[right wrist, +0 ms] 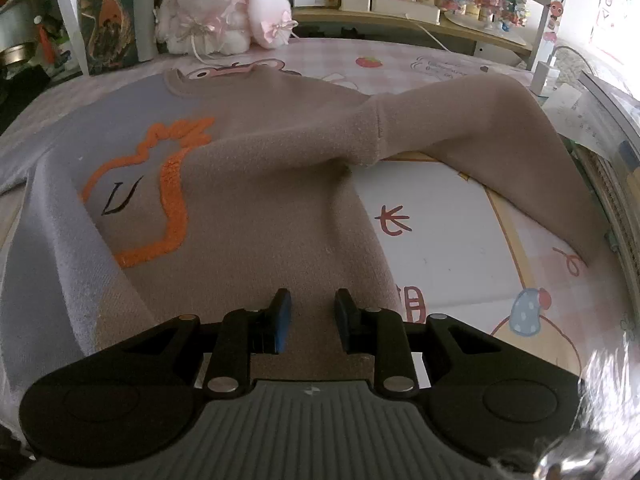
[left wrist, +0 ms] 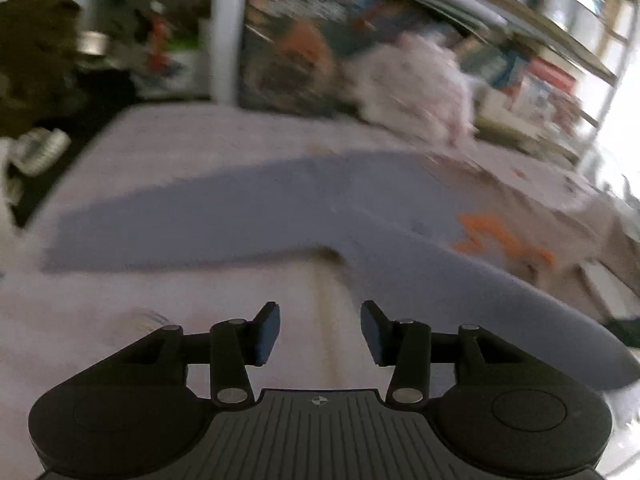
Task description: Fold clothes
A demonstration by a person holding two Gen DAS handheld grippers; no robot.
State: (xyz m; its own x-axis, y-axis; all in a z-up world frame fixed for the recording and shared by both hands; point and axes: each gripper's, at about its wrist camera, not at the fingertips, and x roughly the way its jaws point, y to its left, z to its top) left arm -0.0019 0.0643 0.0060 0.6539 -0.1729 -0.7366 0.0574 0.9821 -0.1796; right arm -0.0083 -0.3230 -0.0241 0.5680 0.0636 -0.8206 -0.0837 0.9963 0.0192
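Printed bedding point(right wrist: 460, 240) carries the sweater point(right wrist: 256, 200) spread flat; its lilac sleeve point(left wrist: 168, 220) runs crosswise above the left claw point(left wrist: 320, 332), part-open and empty, while the right claw point(right wrist: 310, 320), narrowly open, straddles the hem without visible grip.

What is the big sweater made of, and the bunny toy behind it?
The sweater looks like soft knit or fleece: its surface is fuzzy and matte, tan on one side, lavender on the other, with a raised orange outline. The bunny toy looks like plush fabric, fluffy white and pink, with small ribbon bows.
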